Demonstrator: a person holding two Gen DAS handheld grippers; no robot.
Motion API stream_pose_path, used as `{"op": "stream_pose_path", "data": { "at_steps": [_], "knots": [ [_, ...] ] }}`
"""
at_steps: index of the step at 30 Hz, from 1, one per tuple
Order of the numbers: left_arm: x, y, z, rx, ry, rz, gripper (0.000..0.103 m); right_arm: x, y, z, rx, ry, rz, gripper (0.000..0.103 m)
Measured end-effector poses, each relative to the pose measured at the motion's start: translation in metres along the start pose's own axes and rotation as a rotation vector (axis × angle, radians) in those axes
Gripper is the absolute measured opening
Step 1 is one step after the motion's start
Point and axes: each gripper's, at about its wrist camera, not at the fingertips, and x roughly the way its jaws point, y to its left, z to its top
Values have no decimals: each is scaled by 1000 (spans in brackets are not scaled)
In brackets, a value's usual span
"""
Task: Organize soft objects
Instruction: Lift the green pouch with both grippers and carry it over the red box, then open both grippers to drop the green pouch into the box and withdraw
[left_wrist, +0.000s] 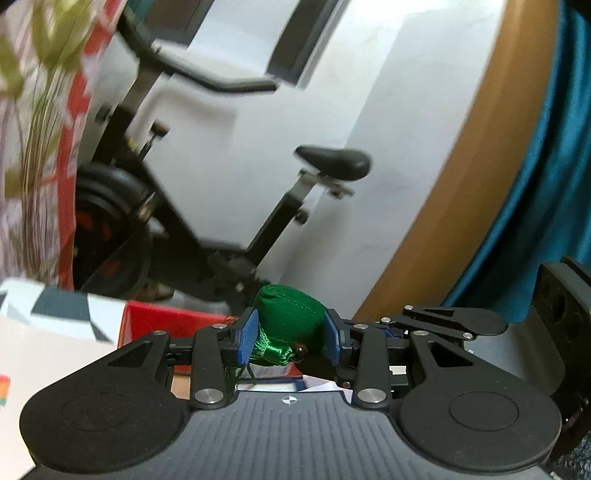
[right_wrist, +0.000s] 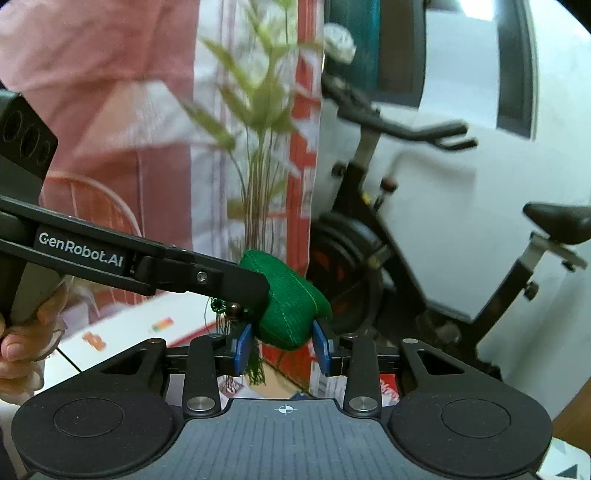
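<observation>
The step in hand looks like the carry: a green cushion (right_wrist: 291, 306), a small stuffed thing with a tassel and beads hanging below it, is held in the air by both tools at once. The right gripper (right_wrist: 282, 345) has its fingers clamped on the cushion's lower end, and the left gripper (left_wrist: 290, 336) pinches its other end from the left. Behind stand an exercise bike (left_wrist: 207, 206) and a plant (right_wrist: 258, 110), both blurred. No container for it can be made out here; next, one must be found, one grip freed, and the cushion lowered in gently
</observation>
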Motion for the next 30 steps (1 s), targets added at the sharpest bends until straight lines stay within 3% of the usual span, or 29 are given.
{"op": "stream_pose_path", "data": {
  "at_steps": [10,15,20,23,30],
  "knots": [
    [55,56,-8,-24,138,108,40,105,-9,-20,27,179,56,32],
    [70,67,-7,-31,179,141,40,134,-16,-28,71,243,72,32],
    [74,68,-9,-12,186,164,40,152,-26,-35,143,285,86,32],
    [71,66,-9,-7,176,170,40,157,-26,-37,132,315,46,33],
    [57,50,-9,45,157,206,40,134,-35,-35,152,309,-11,34]
  ]
}}
